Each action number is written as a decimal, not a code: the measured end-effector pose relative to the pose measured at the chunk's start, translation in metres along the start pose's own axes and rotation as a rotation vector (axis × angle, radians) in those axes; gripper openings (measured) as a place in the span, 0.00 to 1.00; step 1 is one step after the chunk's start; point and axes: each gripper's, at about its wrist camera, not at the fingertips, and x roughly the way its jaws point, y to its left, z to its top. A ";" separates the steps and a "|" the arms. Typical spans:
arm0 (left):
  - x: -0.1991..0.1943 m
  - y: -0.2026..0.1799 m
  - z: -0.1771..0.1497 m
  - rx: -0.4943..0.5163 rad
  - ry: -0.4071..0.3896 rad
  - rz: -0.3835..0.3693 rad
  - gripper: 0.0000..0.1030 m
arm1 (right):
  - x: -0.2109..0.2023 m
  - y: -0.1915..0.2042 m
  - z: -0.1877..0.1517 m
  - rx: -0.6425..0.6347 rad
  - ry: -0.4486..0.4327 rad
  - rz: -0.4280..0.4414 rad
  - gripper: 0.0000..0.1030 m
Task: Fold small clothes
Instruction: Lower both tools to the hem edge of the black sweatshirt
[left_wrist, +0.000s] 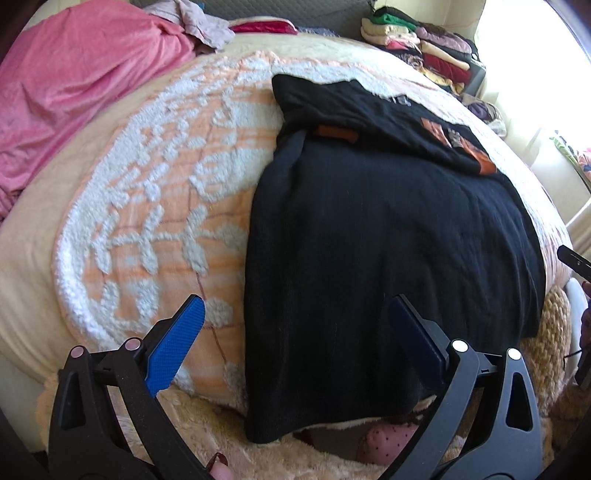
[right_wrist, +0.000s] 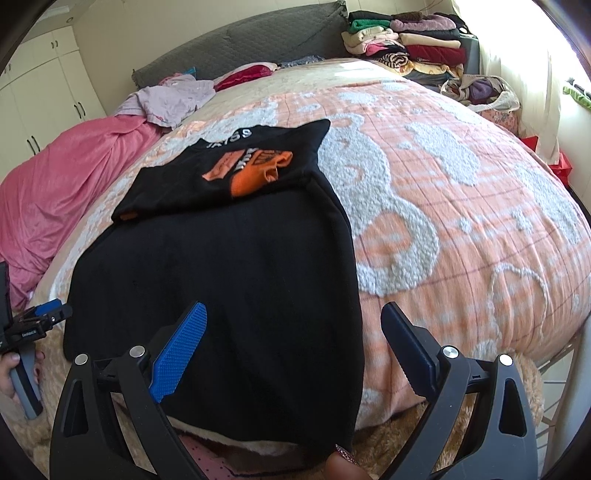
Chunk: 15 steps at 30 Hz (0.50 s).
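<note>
Both grippers (left_wrist: 295, 343) (right_wrist: 291, 347) gape – soft black garment (right_wrist: 221, 273) on tufted blanket (right_wrist: 443, 206)

The garment (right_wrist: 221, 273) spread on the bed is black, with an orange and white print (right_wrist: 255, 166) on its folded upper part and pale lettering above that print. In the left wrist view a small orange tab (left_wrist: 334, 133) shows on the black cloth. The blanket (right_wrist: 461, 206) beneath is peach-orange with thin reddish grid lines and raised, fluffy white shapes. A pink cover (left_wrist: 66, 96) lies bunched at the bed's side, with a pale lilac cloth (right_wrist: 173, 98) beyond it. The headboard (right_wrist: 258, 40) is dark grey and quilted. The stack of folded clothes (right_wrist: 406, 40) mixes green, cream, maroon, mauve and yellow. Each tool (right_wrist: 295, 354) has a black frame and textured blue pads (right_wrist: 181, 354). The wardrobe doors (right_wrist: 40, 96) are cream-white.
</note>
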 end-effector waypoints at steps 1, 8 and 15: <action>0.003 0.000 -0.001 0.009 0.022 -0.022 0.91 | 0.000 -0.001 -0.001 0.001 0.004 0.001 0.92; 0.016 -0.007 -0.008 0.064 0.114 -0.057 0.91 | 0.000 -0.006 -0.013 -0.002 0.030 0.001 0.92; 0.019 -0.008 -0.013 0.079 0.139 -0.058 0.91 | 0.003 -0.015 -0.027 0.003 0.080 0.013 0.92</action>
